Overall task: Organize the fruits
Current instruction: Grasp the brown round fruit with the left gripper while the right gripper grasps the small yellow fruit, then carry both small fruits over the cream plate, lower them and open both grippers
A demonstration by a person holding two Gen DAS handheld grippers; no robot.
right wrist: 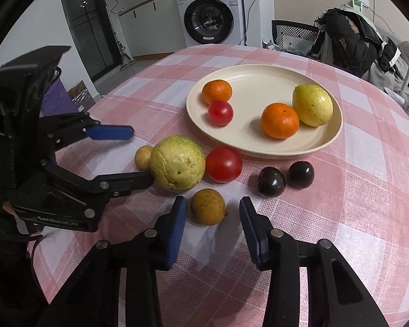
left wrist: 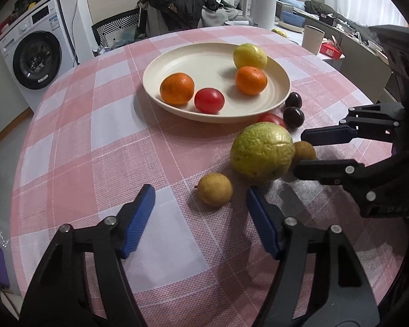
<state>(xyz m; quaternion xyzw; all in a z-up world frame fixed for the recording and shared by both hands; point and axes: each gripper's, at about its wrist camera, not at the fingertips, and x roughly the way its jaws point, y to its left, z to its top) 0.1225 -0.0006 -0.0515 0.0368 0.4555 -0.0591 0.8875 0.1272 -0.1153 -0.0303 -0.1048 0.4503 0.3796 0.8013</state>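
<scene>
Bracketing two small brown fruits beside the plate (right wrist: pixel 261 152): my left gripper (left wrist: pixel 200 218) stands half-wide around one (left wrist: pixel 214 189), my right gripper (right wrist: pixel 213 212) narrower around the other (right wrist: pixel 208 209), neither pinching yet. I should close gently, centred, avoiding the big green fruit (right wrist: pixel 177 162).

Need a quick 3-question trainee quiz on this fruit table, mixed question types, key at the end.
1. How many fruits lie on the plate?
2. True or false: both dark plums lie off the plate.
3. What sits between the open jaws of the right gripper? A) tomato B) small brown fruit C) orange

Key: 1) four; 2) true; 3) B
</scene>
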